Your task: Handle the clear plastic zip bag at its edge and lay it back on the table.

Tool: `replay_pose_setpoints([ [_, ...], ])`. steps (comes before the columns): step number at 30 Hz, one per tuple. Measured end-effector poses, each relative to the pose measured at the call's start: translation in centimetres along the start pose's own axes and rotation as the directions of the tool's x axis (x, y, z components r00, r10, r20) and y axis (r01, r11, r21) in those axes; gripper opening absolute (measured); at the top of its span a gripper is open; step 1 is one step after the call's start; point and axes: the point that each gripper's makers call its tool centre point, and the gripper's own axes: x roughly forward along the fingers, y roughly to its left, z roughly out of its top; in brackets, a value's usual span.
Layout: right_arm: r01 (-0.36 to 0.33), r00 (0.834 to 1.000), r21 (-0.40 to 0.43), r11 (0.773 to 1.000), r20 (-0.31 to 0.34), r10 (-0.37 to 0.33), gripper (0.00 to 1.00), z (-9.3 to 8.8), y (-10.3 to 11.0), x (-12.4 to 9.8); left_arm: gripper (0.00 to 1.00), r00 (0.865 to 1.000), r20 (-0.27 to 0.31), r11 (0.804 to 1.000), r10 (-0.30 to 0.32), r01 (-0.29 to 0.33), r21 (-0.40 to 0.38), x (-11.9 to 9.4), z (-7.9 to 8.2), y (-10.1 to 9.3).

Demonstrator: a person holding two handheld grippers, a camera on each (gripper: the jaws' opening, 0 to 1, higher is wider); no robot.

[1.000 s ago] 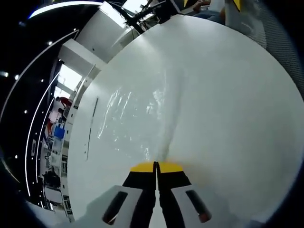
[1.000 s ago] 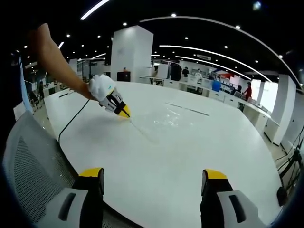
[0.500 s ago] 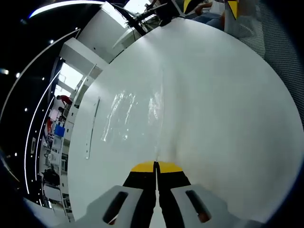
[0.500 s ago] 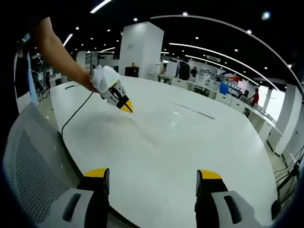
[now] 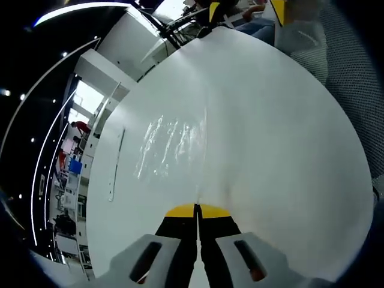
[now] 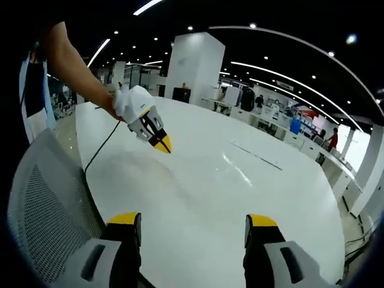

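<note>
The left gripper view is looking from close above the desk (image 5: 270, 138), forward along its own tongs (image 5: 197, 211). The right gripper view is facing across the same desk (image 6: 240, 198) from farther back, taking in the left tongs (image 6: 165, 146) ahead.

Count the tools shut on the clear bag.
1. The left tool is shut on the clear zip bag's edge above the white table; the right tool hangs open, apart.
</note>
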Motion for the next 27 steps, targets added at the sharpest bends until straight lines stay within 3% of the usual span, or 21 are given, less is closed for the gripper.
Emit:
replay_pose_setpoints([
  [27, -0.13, 0.991, -0.116, 0.985, 0.012, 0.133, 0.45, 3.2, 2.3, 2.7, 0.0, 0.999, -0.004, 0.999, -0.044, 0.044, -0.015, -3.0, 2.5, -3.8],
])
